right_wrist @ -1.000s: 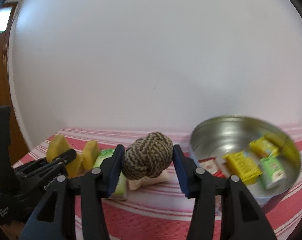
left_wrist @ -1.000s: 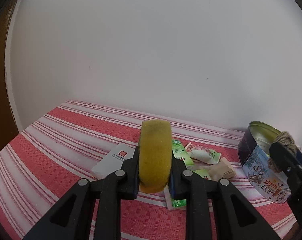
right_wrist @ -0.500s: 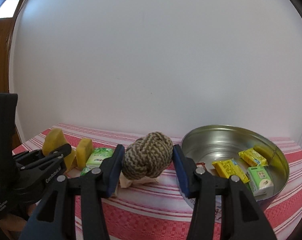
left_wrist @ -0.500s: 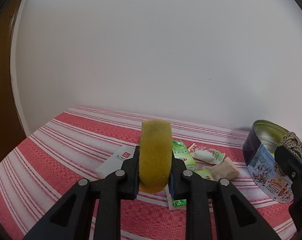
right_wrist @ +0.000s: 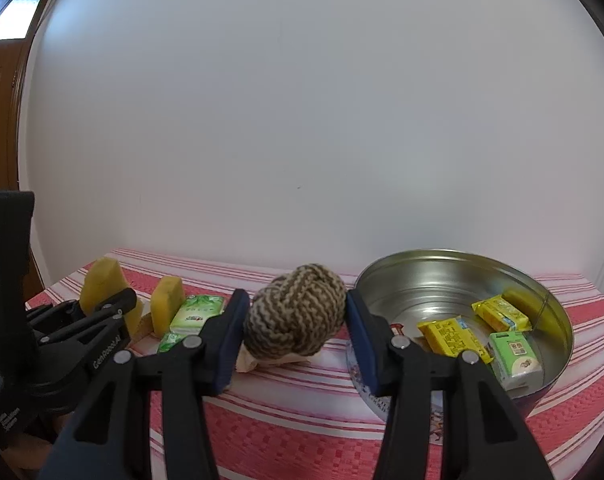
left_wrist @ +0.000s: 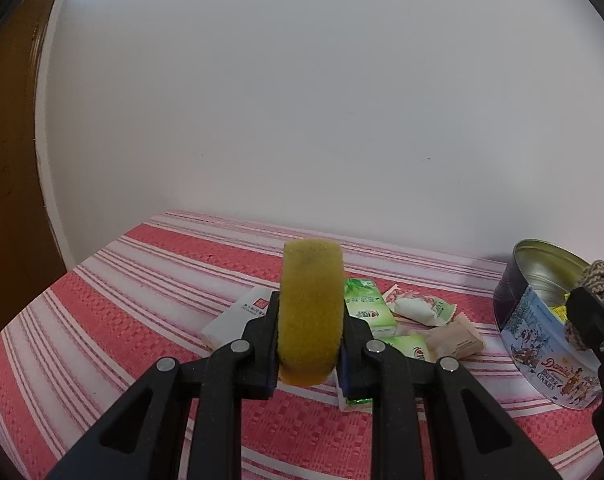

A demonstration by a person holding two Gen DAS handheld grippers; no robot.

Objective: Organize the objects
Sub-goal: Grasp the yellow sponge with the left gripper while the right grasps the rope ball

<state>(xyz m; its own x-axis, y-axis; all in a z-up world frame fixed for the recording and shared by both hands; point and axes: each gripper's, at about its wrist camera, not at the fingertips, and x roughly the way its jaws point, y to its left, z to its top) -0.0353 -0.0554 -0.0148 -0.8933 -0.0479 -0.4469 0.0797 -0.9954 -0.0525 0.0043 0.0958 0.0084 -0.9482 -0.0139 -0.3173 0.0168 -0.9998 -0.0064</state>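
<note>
Left wrist view: we are squeezing a yellow sponge (left_wrist: 310, 312) in the left gripper (left_wrist: 308, 344) and gripping a rope ball (right_wrist: 296, 312) in the right gripper (right_wrist: 296, 332) over the red-striped tablecloth (left_wrist: 142, 300), beside the open cookie tin (right_wrist: 442, 268), facing a plain white wall (left_wrist: 302, 120)

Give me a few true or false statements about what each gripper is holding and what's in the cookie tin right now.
1. The left gripper is shut on a yellow sponge. True.
2. The right gripper holds a green packet. False: it is shut on a woven rope ball.
3. The cookie tin is empty. False: yellow packets and a green packet lie inside.
4. The rope ball already lies in the tin. False: it is held beside the tin.
5. The cloth on the table has red and white stripes. True.
</note>
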